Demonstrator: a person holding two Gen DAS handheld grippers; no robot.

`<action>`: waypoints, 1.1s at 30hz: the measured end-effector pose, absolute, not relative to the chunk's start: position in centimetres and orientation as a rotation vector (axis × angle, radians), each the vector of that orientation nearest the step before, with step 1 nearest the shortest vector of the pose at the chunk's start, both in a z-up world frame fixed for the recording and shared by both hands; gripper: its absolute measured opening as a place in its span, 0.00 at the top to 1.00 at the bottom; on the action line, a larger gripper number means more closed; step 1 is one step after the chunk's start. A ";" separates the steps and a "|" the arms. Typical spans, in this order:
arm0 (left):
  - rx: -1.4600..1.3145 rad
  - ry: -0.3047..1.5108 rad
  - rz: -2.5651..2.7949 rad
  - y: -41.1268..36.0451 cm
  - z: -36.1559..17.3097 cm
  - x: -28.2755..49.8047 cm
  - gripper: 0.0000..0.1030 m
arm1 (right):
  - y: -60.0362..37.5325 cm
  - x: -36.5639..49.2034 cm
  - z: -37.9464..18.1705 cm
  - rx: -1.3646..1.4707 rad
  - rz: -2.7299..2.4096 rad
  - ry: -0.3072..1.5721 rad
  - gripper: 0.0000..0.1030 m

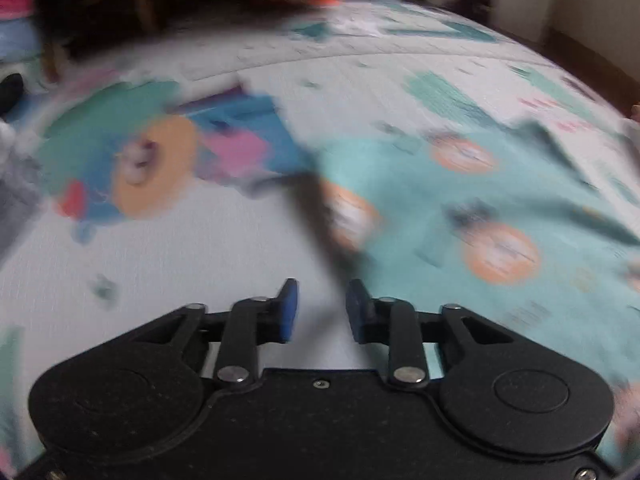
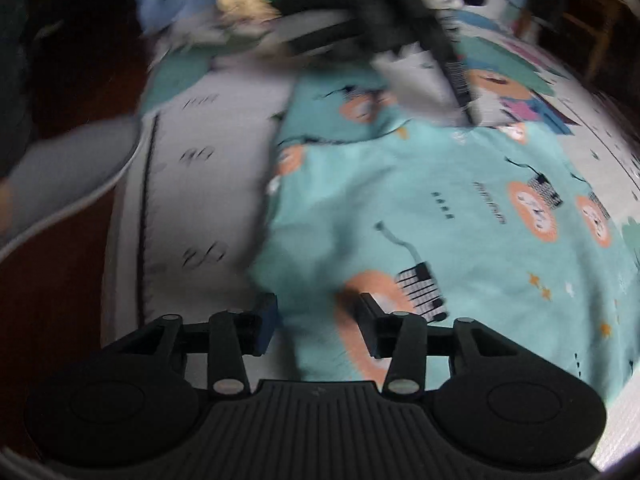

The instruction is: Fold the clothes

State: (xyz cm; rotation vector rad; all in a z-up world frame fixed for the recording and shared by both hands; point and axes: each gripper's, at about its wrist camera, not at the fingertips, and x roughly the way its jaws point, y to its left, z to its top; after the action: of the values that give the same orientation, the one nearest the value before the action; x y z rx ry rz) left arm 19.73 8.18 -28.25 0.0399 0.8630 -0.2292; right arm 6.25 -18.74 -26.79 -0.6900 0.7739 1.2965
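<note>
A teal garment [image 1: 500,208] with orange round prints lies spread on a white patterned play mat [image 1: 180,260]. My left gripper [image 1: 322,308] is open just off the garment's left edge, with nothing between its fingers; the view is blurred. In the right wrist view the same teal garment [image 2: 440,208] fills the middle and right. My right gripper [image 2: 318,324] is open, and a fold of the garment's near edge lies between its fingers. Whether the pads touch the cloth I cannot tell.
A pile of other clothes [image 2: 360,28], grey, black and white, lies at the far end of the mat [image 2: 200,184]. Dark floor [image 2: 60,300] borders the mat on the left. Chair legs [image 1: 140,0] and a white bin [image 1: 520,4] stand beyond the mat.
</note>
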 end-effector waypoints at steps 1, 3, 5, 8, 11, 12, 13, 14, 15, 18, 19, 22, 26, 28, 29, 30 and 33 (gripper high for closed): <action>-0.025 0.875 -0.213 9.1 -28.0 20.4 0.75 | -19.0 6.1 -26.6 -0.676 1.299 0.784 0.55; -0.065 0.879 -0.262 9.1 -27.6 20.1 0.75 | -19.5 6.1 -26.1 -0.629 1.302 0.788 0.58; -0.057 0.871 -0.353 8.0 -27.1 19.1 0.75 | -20.2 6.4 -25.6 -0.565 1.288 0.778 0.58; 0.008 0.877 -0.423 6.2 -27.7 18.8 0.75 | -20.7 7.9 -25.7 -0.475 1.229 0.818 0.58; 0.037 0.893 -0.335 6.7 -29.1 21.3 0.74 | -20.9 9.1 -26.5 -0.454 1.221 0.893 0.59; 0.009 0.873 -0.326 7.1 -28.5 22.0 0.75 | -21.0 9.3 -26.5 -0.441 1.223 0.914 0.59; -0.009 0.857 -0.332 7.1 -28.0 22.5 0.75 | -21.3 9.4 -26.4 -0.427 1.215 0.930 0.59; -0.003 0.851 -0.376 6.6 -27.8 22.7 0.75 | -21.6 9.4 -26.3 -0.412 1.208 0.944 0.59; 0.004 0.845 -0.419 6.0 -27.6 22.9 0.75 | -21.9 9.4 -26.5 -0.395 1.202 0.949 0.59; 0.148 0.864 -0.463 4.1 -28.9 24.5 0.72 | -22.3 9.0 -26.8 -0.381 1.201 0.939 0.58; 0.185 0.867 -0.455 3.8 -29.3 25.3 0.73 | -22.2 9.0 -26.9 -0.385 1.202 0.939 0.57; 0.126 0.832 -0.344 5.2 -28.3 28.1 0.77 | -22.0 9.3 -26.9 -0.369 1.197 0.963 0.57; 0.147 0.851 -0.472 3.6 -27.8 28.8 0.76 | -22.4 10.0 -26.6 -0.325 1.211 0.980 0.57; 0.216 0.892 -0.416 2.7 -28.6 30.2 0.76 | -23.1 10.9 -26.0 -0.277 1.216 0.947 0.60; 0.241 0.911 -0.398 2.3 -28.8 30.9 0.76 | -23.4 11.6 -25.6 -0.263 1.201 0.918 0.60; 0.243 0.928 -0.407 1.9 -28.2 31.4 0.76 | -23.6 12.7 -25.3 -0.251 1.171 0.891 0.60; 0.342 0.932 -0.518 -0.8 -26.7 31.0 0.75 | -24.9 17.3 -24.5 -0.198 1.032 0.819 0.63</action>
State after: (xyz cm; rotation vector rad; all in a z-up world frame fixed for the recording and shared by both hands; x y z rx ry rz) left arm 30.98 -0.77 -26.66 0.3417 0.9323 -0.5181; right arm 17.31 -24.93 -24.48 -0.1978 0.8188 1.0316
